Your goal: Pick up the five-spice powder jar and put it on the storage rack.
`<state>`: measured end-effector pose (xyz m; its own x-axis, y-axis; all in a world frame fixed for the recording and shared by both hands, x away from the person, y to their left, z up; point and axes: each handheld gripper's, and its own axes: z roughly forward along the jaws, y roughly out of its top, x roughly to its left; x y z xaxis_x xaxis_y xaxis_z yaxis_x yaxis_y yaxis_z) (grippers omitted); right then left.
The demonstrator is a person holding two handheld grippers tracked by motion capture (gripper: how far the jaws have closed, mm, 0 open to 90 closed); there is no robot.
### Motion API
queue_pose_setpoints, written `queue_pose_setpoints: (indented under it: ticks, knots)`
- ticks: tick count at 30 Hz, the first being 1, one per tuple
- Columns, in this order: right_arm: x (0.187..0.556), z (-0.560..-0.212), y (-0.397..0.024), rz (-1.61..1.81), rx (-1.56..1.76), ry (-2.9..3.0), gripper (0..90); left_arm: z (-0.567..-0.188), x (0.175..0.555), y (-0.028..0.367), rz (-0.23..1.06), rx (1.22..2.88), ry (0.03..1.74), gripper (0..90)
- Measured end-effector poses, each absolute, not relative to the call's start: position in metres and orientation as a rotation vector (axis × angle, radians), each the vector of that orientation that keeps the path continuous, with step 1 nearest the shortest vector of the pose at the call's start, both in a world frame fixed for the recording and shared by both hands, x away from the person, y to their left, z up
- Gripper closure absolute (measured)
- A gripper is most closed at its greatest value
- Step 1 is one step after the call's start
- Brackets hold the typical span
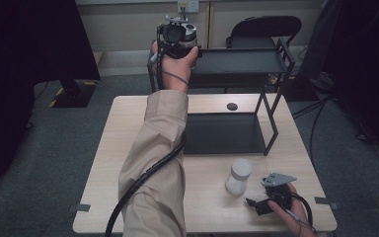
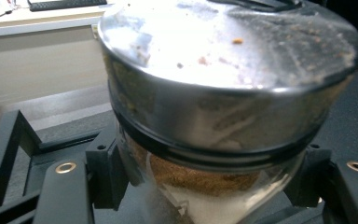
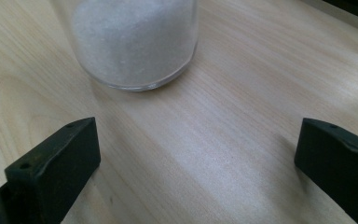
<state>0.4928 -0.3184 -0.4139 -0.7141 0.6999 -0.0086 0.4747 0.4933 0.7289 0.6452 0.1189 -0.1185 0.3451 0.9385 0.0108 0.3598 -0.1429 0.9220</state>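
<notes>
Your right gripper (image 1: 269,197) rests on the table (image 1: 128,148) near its near right corner, jaws spread wide apart with bare wood between them. Just ahead of those jaws, touching neither, a jar of white powder (image 3: 135,42) stands upright on the table, a little in from the near edge and right of centre. Behind it, a black two-tier rack (image 1: 242,89) stands along the far edge; its lower shelf lies flat on the tabletop, and a small dark disc (image 1: 232,106) sits on the wood at that shelf's far rim. Farthest out, your left gripper (image 1: 176,42) is held up at the left end of the rack's upper shelf. Its jaws pinch a glass jar with a metal lid (image 2: 223,93) from both sides below the lid; the jar holds brown matter above white.
</notes>
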Motion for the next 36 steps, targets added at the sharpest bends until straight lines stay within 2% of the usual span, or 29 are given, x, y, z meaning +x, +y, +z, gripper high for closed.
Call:
queue_pose_setpoints:
  ticks: [34,36]
  knots:
    - [0.493,-0.414,-0.318,1.05,0.99,2.438,0.0,-0.125,0.651,0.11,0.8,1.7,1.209,29.7]
    - [0.493,-0.414,-0.318,1.05,0.99,2.437,0.0,-0.124,0.648,0.106,0.833,1.688,1.217,21.2]
